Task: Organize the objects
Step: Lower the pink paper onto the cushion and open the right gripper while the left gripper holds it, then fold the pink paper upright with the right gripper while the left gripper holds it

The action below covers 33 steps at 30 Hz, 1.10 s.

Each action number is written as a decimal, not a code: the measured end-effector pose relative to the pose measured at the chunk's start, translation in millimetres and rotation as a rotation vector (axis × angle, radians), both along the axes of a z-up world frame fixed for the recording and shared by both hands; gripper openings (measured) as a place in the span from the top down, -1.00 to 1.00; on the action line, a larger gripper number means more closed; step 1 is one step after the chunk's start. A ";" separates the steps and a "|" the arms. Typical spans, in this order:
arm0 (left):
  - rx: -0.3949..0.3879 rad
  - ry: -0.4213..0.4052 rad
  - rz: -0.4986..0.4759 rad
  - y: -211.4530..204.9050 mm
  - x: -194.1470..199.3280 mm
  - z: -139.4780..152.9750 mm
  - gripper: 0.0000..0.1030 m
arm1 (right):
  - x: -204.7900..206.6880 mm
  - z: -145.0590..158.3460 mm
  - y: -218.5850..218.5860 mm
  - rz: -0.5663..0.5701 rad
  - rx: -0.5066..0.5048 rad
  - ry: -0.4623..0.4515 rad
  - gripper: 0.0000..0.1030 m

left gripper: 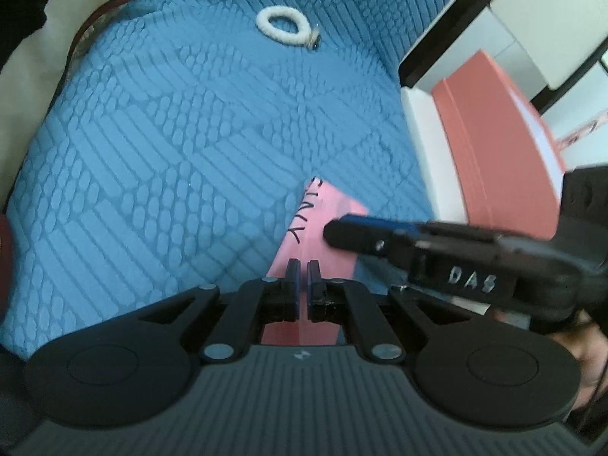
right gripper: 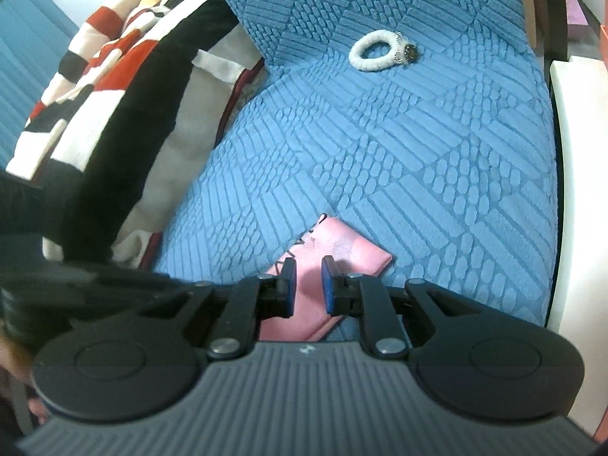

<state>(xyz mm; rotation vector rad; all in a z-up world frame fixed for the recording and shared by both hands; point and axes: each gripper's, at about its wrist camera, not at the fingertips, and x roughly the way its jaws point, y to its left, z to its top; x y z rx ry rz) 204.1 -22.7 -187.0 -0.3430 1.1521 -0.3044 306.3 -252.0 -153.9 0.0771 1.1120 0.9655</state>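
Observation:
A pink pouch [left gripper: 330, 205] with black lettering is held a little off the blue textured cushion [left gripper: 152, 152]. My left gripper [left gripper: 303, 268] is shut, its pads pinched on the pouch's near part along a crease. From the right, my right gripper [left gripper: 332, 230] reaches in and clamps the pouch's right edge. In the right wrist view, the right gripper [right gripper: 308, 273] has its blue pads close together with the pouch [right gripper: 342, 243] between them. A white fuzzy hair tie [left gripper: 283, 26] with a small dark charm lies far back on the cushion [right gripper: 418, 152], apart from both grippers; it also shows as the hair tie [right gripper: 374, 52].
A salmon box [left gripper: 494, 144] leans on a white ledge [left gripper: 421, 144] to the cushion's right. Striped red, black and white cloth [right gripper: 95, 87] and cream fabric [right gripper: 178, 152] are piled on the left. A white armrest [right gripper: 577, 190] borders the right side.

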 end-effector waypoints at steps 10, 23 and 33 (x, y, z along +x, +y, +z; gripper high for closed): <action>0.053 -0.018 -0.016 -4.7 -2.8 -1.2 0.92 | 24.8 -0.1 -18.2 -0.194 0.043 0.028 0.13; 0.046 -0.016 0.004 -0.8 -3.0 -1.7 0.92 | 31.3 -19.2 -15.6 -0.182 0.118 0.221 0.14; 0.044 -0.016 0.024 2.5 -1.8 -0.9 0.91 | 29.6 -21.5 -17.0 -0.207 0.152 0.287 0.63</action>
